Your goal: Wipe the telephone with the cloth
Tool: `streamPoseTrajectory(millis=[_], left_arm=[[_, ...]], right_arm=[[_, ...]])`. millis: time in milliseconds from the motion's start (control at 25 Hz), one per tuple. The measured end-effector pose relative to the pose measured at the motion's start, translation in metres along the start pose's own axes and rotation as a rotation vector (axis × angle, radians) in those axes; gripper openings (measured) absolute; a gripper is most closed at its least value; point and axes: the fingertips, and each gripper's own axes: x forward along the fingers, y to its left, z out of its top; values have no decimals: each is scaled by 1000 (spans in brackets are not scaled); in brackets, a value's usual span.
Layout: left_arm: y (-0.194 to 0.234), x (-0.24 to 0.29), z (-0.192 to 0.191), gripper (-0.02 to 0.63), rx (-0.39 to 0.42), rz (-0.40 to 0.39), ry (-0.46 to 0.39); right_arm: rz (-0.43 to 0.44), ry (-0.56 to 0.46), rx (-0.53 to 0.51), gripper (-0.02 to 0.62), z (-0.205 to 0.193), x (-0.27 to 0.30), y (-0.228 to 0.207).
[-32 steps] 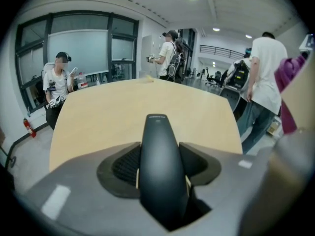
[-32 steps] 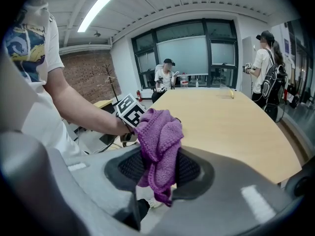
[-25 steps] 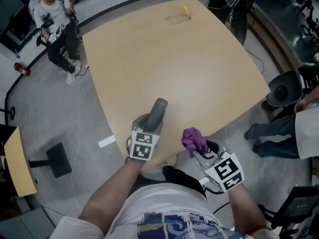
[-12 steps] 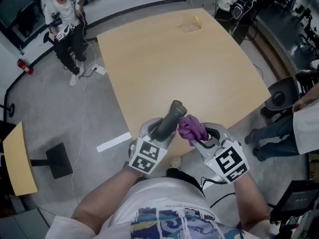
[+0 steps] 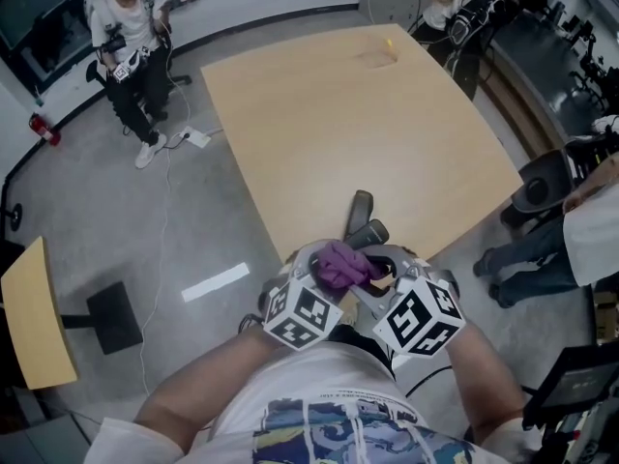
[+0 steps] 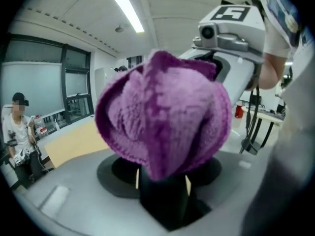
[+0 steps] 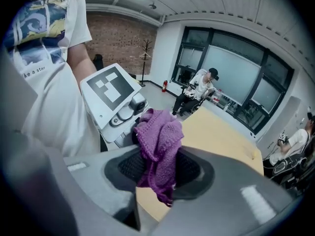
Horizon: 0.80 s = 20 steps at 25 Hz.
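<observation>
Where the left claw [image 6: 161, 185] bites: jaws set fairly wide, clamped on the dark telephone [image 5: 361, 211], which is held up above the table's near edge.
Right claw [image 7: 161, 173]: closed on the purple cloth [image 5: 338, 264], which bunches up out of its jaws.
Cloth: pressed on the telephone just ahead of the left claw, filling the left gripper view.
Change: a second ago the two claws stood apart, with the telephone clear of the cloth. Half a second ago the cloth met its side. Now the claws sit side by side.
Meaning: wiping looks to be under way, probably early. The telephone's far end is uncovered.
Table [image 5: 368, 114]: bare tan top beyond.
Far off: a seated person [image 5: 131, 42], well apart from the table.
</observation>
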Motion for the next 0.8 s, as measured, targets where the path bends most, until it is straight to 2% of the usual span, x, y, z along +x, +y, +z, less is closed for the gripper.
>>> streamPoseTrajectory(millis=[440,800], left_arm=[[-10,-27,-13,255,0,-86,-45],[-12,-43,-15,255,-31,-170,-72]], right_arm=[[-149,91,113,140,-18,-9,-9],[-336,150,236,140,-38,-37,-39]])
